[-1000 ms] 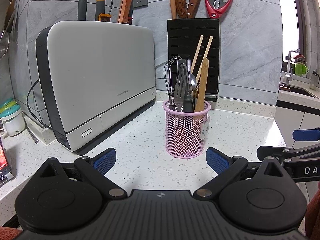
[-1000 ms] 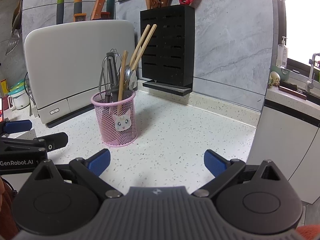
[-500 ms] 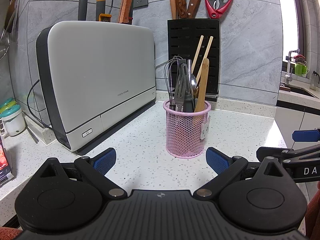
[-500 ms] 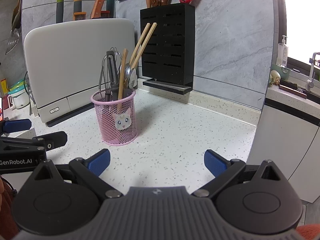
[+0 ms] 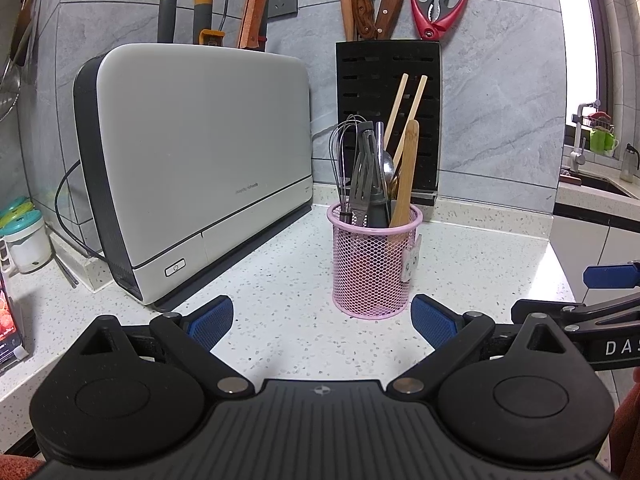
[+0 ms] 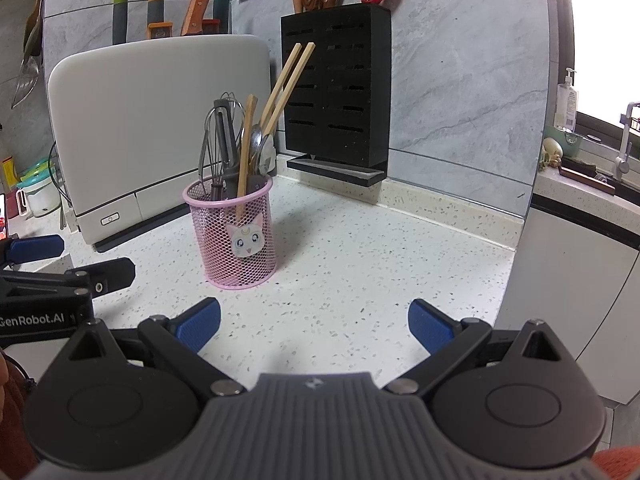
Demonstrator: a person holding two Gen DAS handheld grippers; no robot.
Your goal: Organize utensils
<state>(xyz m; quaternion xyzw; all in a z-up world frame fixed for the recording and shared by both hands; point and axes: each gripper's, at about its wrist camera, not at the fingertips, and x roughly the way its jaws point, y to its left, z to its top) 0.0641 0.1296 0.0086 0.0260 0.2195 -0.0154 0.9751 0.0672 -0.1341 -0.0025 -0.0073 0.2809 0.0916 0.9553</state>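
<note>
Both fisheye views are evenly lit and sharp on the speckled countertop (image 5: 280, 280), though straight lines bow towards the edges, so the white appliance (image 5: 200, 160) and the grey wall tiles (image 6: 460, 80) curve outward. Daylight floods in from the window (image 6: 600, 32) to the right of the pink mesh holder (image 6: 236, 236), and there it is blown out to plain white glare. The holder casts only a faint soft shadow at its foot, and the 2 views darken slightly at their corners.
</note>
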